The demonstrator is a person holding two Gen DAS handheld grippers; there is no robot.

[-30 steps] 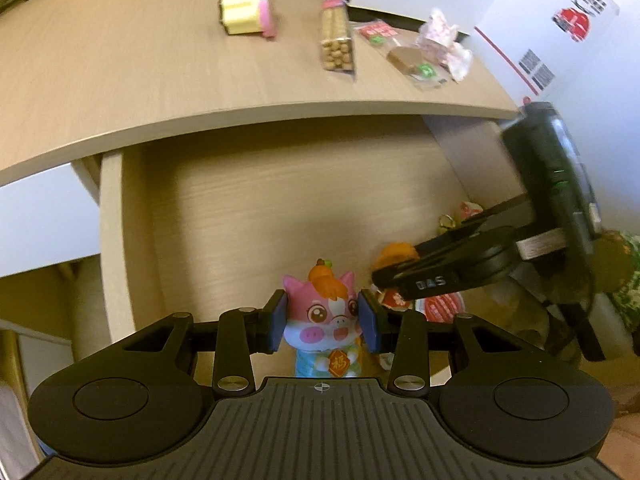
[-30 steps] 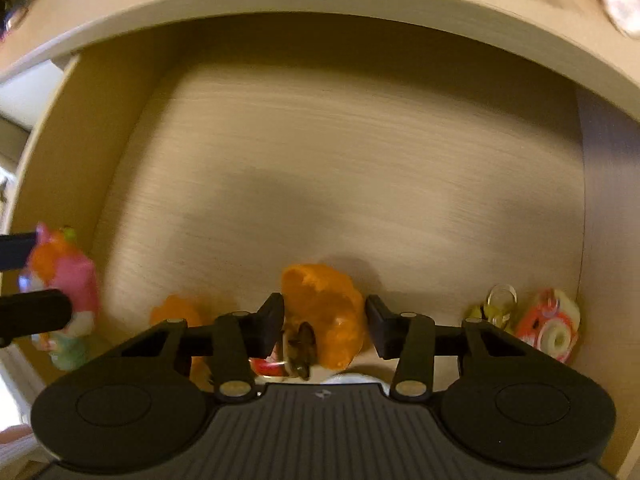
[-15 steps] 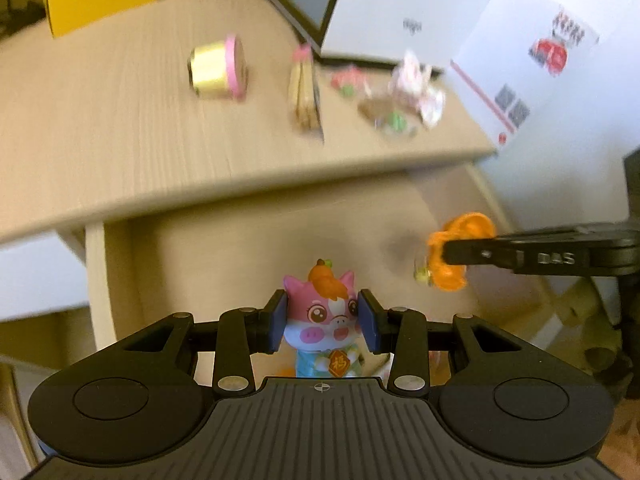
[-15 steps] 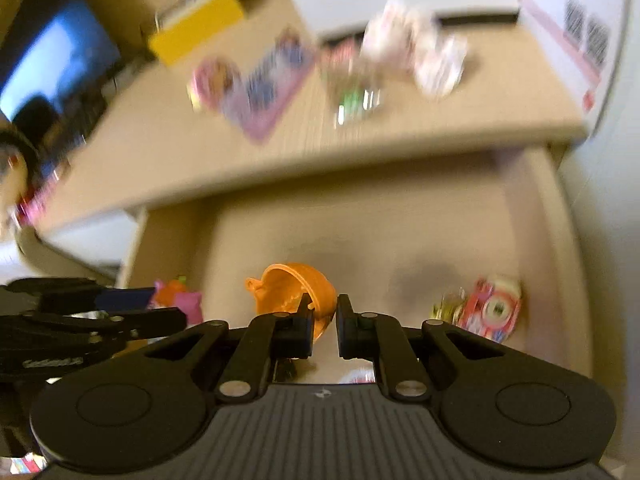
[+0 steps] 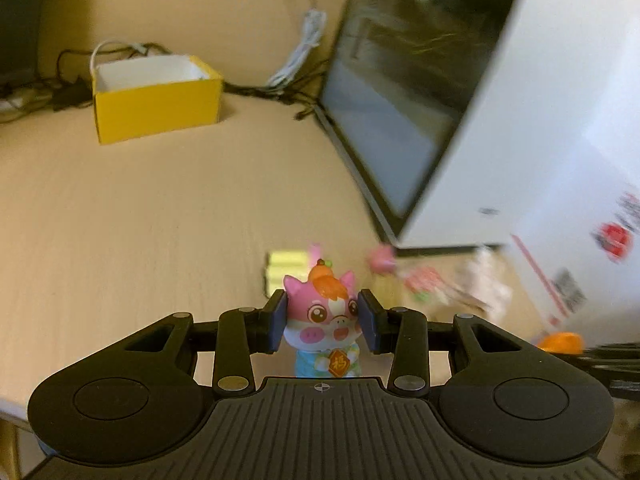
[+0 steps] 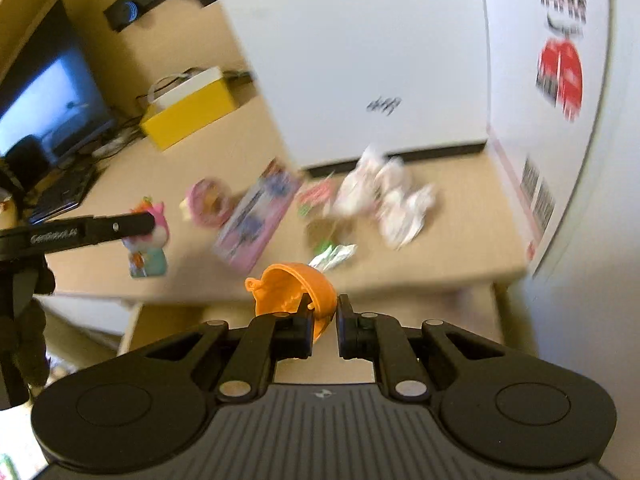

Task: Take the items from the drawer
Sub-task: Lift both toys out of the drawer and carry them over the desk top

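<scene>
- Left hand-held gripper [image 5: 322, 328]: its blue pads are clamped on either side of the head of a pink pig figurine [image 5: 325, 320], which is carried upright above the counter [image 5: 160, 208], face toward the camera, an orange ornament on its head.
- Right hand-held gripper [image 6: 323, 322]: fingers pressed nearly together, pinching the wall of an orange capsule half [image 6: 294, 290]. The shell is held clear of the counter edge, its hollow side turned to the left of the view.
- From the right wrist view, the left hand-held gripper's arm reaches in from the left edge, with the figurine at its tip over the counter's near edge.
- Counter surface, near: a pink round toy [image 6: 210, 202], a flat purple-pink packet [image 6: 258, 216], a red-and-green wrapper [image 6: 318, 196], a silver-green wrapper [image 6: 334, 256] and crumpled white packaging [image 6: 388, 196] lie close together. All are blurred; finer detail cannot be determined.
- Counter surface, far: an open yellow box [image 5: 156, 104] stands near the back, with cables [image 5: 296, 60] behind it.
- A large white carton [image 6: 360, 52] stands on the counter's right side, a dark screen [image 5: 400, 88] beside it.
- The drawer lies below the counter edge; its contents are not discernible.
</scene>
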